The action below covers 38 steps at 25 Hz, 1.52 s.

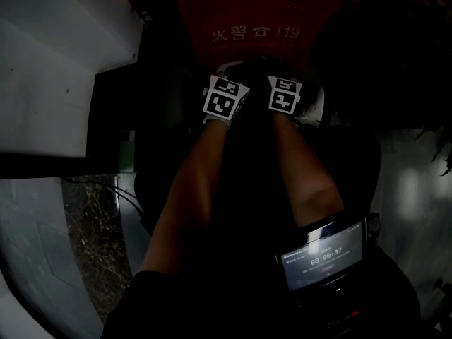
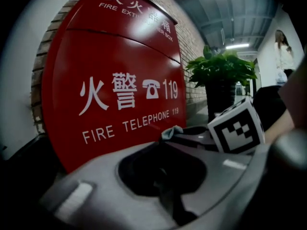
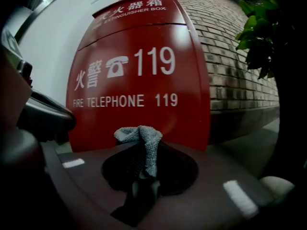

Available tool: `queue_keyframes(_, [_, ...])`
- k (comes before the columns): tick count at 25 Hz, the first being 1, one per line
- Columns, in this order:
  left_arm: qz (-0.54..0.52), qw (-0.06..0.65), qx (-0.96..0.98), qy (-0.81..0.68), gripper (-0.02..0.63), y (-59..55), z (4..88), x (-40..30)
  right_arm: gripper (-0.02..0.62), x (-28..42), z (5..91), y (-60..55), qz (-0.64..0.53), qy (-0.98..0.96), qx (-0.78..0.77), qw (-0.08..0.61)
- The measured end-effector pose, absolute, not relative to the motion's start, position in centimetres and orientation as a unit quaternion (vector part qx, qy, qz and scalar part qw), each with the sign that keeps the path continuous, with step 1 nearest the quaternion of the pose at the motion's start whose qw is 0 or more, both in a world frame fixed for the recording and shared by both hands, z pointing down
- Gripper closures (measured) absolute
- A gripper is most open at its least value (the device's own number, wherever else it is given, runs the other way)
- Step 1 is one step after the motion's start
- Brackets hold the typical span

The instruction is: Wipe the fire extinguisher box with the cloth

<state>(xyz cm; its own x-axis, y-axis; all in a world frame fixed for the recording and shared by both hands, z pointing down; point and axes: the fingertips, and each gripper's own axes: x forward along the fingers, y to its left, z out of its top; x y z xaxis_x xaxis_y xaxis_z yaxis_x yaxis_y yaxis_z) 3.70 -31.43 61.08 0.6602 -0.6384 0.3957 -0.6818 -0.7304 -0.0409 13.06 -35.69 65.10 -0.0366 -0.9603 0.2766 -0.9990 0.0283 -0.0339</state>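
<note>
The red fire extinguisher box with white "119" print stands against a brick wall, close ahead of both grippers. It fills the left gripper view and the right gripper view. My right gripper is shut on a grey knitted cloth, whose bunched end sticks up past the jaws, a short way from the box's lower front. The left gripper is shut with nothing in it, beside the right gripper; the cloth shows there too. In the dim head view both grippers sit side by side under the box.
A potted plant in a dark pot stands right of the box, its leaves near the right gripper. The brick wall runs behind. A white wall is at left. A timer screen hangs at my waist. A person stands far off.
</note>
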Motion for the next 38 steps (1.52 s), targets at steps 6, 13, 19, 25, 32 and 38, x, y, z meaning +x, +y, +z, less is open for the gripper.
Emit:
queue_keyframes(6, [0.176,0.081,0.905,-0.379,0.603,-31.7,60.5,2.8,0.534,17.2,65.4,-35.3,0.114,-0.662,0.734,0.105])
queue_keyframes(13, [0.164,0.088,0.899,-0.396,0.603,-32.1,60.3,1.8,0.537,21.4,65.7,-34.7,0.15,-0.611,0.771,0.103])
queue_keyframes(19, [0.143,0.077,0.894,-0.417,0.603,-32.5,58.8,0.5,0.537,18.3,60.2,-34.4,0.101,-0.654,0.747,0.069])
queue_keyframes(25, [0.066,0.03,0.898,-0.435,0.603,-31.1,51.5,-0.6,0.537,10.1,49.3,-32.1,-0.038,-0.779,0.625,0.046])
queue_keyframes(32, [0.012,-0.016,0.923,-0.384,0.603,-26.5,43.4,0.0,0.536,7.2,41.5,-26.5,-0.079,-0.877,0.475,0.003])
queue_keyframes(38, [-0.016,-0.023,0.932,-0.361,0.603,-23.7,42.0,0.4,0.535,7.0,41.2,-23.0,-0.051,-0.91,0.406,-0.062])
